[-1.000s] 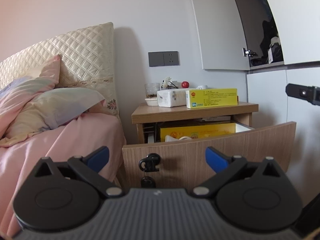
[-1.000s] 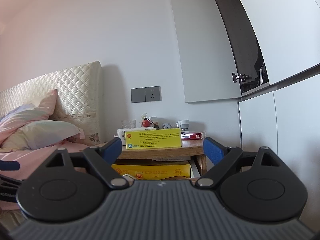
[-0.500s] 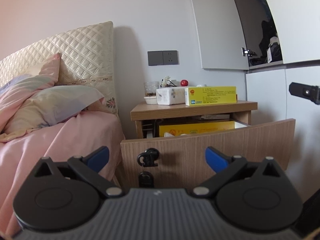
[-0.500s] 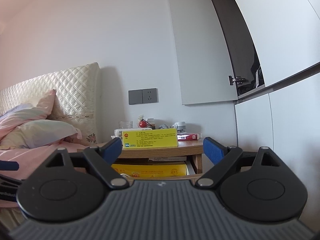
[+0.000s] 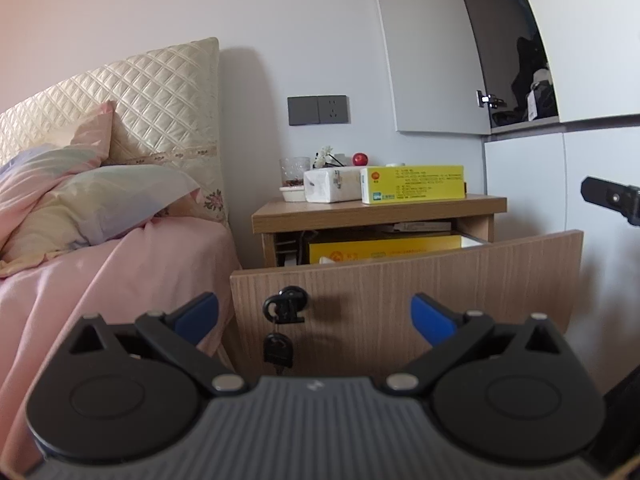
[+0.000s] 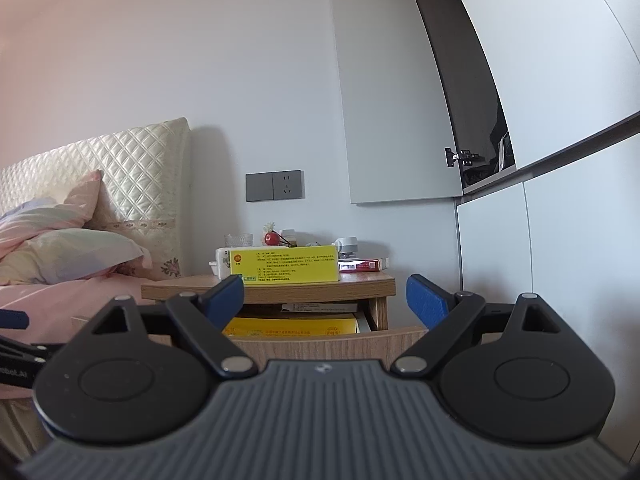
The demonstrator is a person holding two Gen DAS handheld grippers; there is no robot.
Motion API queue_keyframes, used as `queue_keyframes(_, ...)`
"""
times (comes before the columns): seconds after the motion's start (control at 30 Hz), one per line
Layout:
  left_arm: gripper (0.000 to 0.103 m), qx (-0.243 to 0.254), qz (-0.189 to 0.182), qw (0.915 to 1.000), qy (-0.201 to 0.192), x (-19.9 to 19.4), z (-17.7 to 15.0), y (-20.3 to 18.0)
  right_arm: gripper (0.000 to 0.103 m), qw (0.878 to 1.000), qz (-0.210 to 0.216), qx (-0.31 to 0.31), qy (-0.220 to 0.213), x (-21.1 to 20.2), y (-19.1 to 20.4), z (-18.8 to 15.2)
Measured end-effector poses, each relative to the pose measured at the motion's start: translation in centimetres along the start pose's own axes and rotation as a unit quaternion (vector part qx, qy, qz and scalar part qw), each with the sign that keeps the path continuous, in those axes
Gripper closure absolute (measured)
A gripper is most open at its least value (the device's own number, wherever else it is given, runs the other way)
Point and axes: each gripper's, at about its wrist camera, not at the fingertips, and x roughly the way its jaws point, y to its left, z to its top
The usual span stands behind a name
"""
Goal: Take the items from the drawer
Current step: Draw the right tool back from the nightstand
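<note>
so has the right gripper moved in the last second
Yes. In its own view the nightstand and wall socket sit lower and smaller than before, so the right gripper has tilted upward and probably backed off slightly.

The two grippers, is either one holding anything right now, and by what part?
Nothing is held. The left gripper and the right gripper are both open and empty, in front of the open drawer.

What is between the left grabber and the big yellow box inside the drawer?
In the left wrist view, the wooden drawer front, with black keys hanging from its lock, stands between the open left gripper and the yellow box.
</note>
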Motion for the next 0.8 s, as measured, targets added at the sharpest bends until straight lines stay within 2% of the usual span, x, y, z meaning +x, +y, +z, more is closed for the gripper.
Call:
queue_keyframes(0.4, 0.000, 0.008, 0.001, 0.9999, 0.015, 0.6, -0.6, -0.7, 0.013, 0.999, -0.012, -0.012, 0.027, 0.3, -0.6, -1.7)
queue_keyframes(0.8, 0.000, 0.018, -0.004, 0.9994, 0.029, 1.5, -1.5, -1.3, 0.013, 0.999, -0.001, -0.005, 0.049, 1.2, -0.7, -3.2)
